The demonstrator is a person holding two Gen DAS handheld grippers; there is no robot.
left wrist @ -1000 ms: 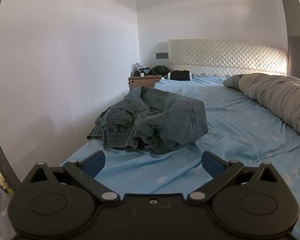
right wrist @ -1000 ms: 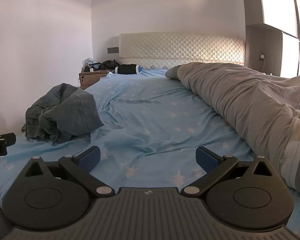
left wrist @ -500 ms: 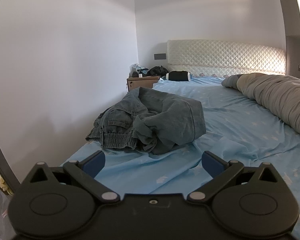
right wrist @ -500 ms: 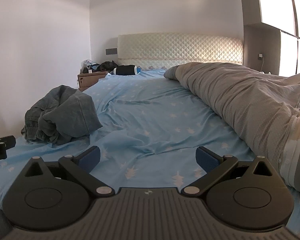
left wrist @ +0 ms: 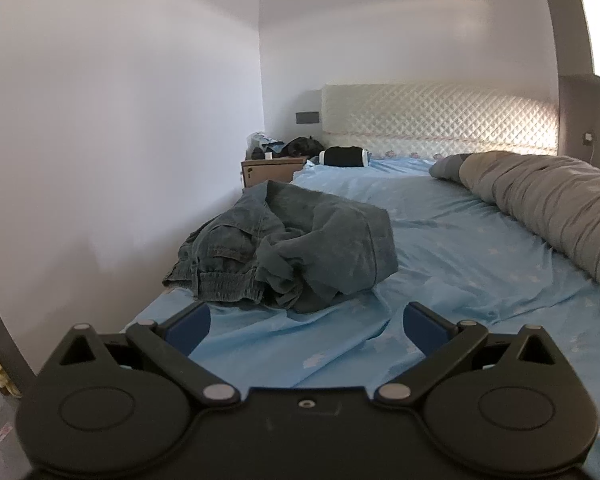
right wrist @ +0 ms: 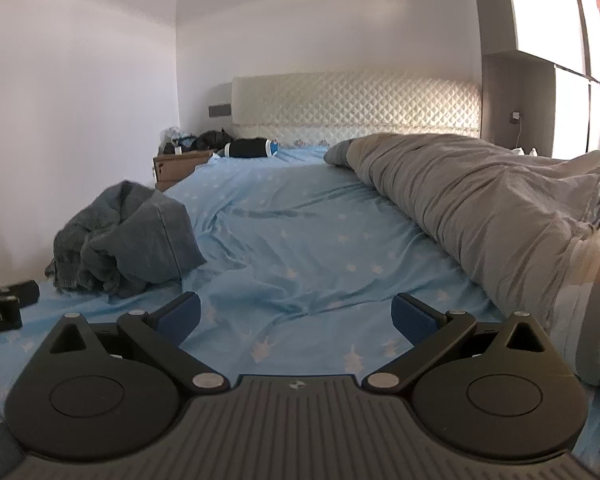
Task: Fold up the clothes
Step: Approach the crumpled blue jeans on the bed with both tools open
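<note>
A crumpled heap of grey-blue denim clothes point(left wrist: 288, 250) lies on the light blue bed sheet point(left wrist: 452, 248) near the left edge of the bed. My left gripper point(left wrist: 306, 322) hovers open just short of the heap, with nothing between its blue pads. In the right wrist view the same heap point(right wrist: 126, 238) sits at the left, well ahead of my right gripper point(right wrist: 296, 316). That gripper is open too, over bare sheet point(right wrist: 308, 240), and holds nothing. The tip of the left gripper point(right wrist: 8, 302) shows at the left edge of the right wrist view.
A rolled grey duvet point(right wrist: 492, 216) runs along the right side of the bed. A quilted headboard point(left wrist: 440, 120) stands at the far end, with a black cylinder point(left wrist: 344, 157) by it. A cluttered wooden nightstand point(left wrist: 270, 170) is at the back left. A white wall point(left wrist: 120, 140) borders the left side.
Both views have drifted slightly, so the clothes heap sits a touch further left in each. Both grippers stay open and empty.
</note>
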